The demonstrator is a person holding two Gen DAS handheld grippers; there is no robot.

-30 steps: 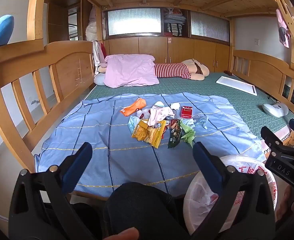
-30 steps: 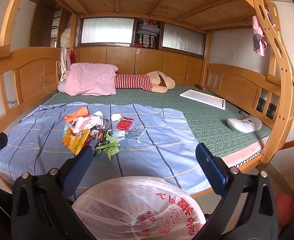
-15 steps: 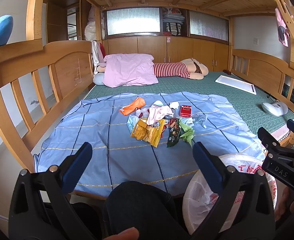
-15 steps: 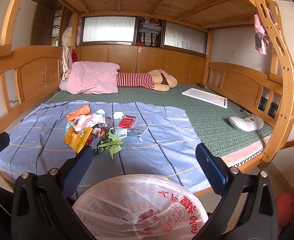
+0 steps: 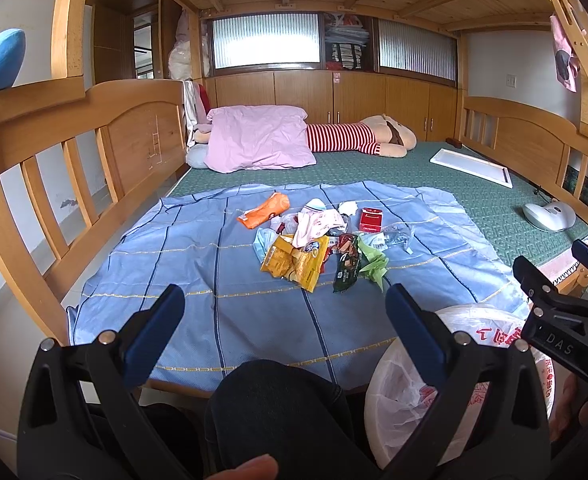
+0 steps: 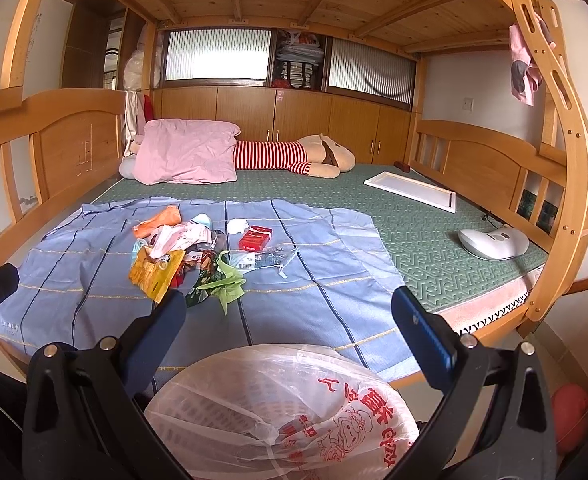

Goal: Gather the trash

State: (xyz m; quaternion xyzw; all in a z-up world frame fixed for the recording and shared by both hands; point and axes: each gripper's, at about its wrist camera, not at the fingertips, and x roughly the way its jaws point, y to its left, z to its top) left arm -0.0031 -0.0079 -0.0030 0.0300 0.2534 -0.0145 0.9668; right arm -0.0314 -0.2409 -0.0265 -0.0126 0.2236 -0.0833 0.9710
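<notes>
Lower berth of a wooden bunk bed (image 5: 74, 128), its green mattress (image 6: 433, 232) partly covered by a blue striped sheet (image 5: 198, 264). A pile of trash (image 5: 317, 244) lies on the sheet at mid-bed, toward 12 o'clock from both tools; it includes an orange wrapper (image 5: 264, 210) at the pile's 11 o'clock edge, a yellow snack bag (image 6: 156, 272) on its near side, a green wrapper (image 6: 226, 284) and a red cigarette pack (image 6: 256, 238) at its 2 o'clock edge. A pink pillow (image 5: 260, 142) and a striped plush toy (image 6: 294, 158) lie at the far end of the bed; a white tray (image 6: 411, 190) and a white device (image 6: 493, 242) sit toward 2 o'clock. A white plastic bag (image 6: 278, 412) printed in red, its mouth open, stands below the bed's near edge, directly under the right tool (image 6: 284, 320). The left tool (image 5: 282, 314) hovers over the sheet's near edge above a dark-clothed knee (image 5: 278, 404). Both tools have their jaws spread wide and hold nothing.
</notes>
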